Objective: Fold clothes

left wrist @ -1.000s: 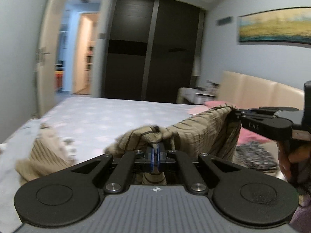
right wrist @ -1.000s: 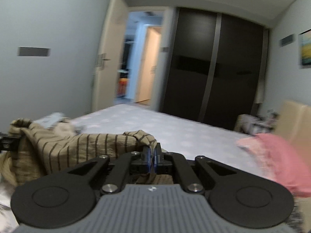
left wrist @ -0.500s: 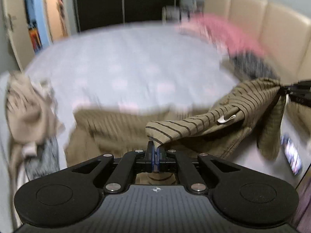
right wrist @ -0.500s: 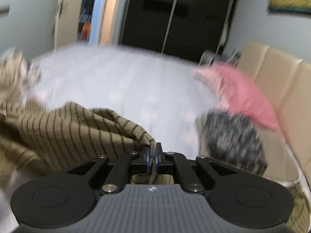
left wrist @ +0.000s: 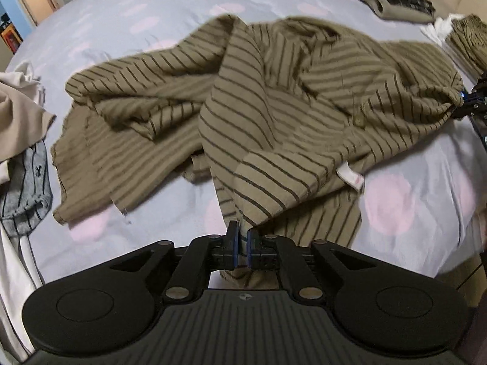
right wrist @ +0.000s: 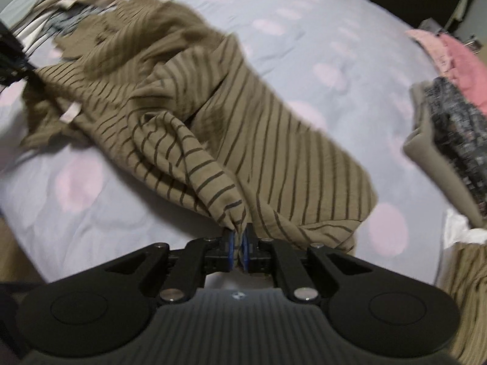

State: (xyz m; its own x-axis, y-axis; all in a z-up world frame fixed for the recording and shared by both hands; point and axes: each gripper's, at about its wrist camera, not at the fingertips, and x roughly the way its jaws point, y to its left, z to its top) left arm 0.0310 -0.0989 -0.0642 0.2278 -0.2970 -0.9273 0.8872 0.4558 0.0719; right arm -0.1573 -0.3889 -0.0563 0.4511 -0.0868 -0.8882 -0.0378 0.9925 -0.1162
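An olive-brown shirt with thin dark stripes lies crumpled and spread on the bed, also seen in the right wrist view. My left gripper is shut on one edge of it near the bed's front. My right gripper is shut on another edge; its tip also shows at the far right of the left wrist view. A white label hangs from the shirt's edge.
The bed sheet is pale lavender with pink dots. Unfolded clothes lie at the left. A folded grey and patterned stack and a pink pillow lie at the right. Another striped garment sits far right.
Both grippers have swung down from holding the shirt up in the air to laying it on the bed. The shirt now rests spread on the sheet.
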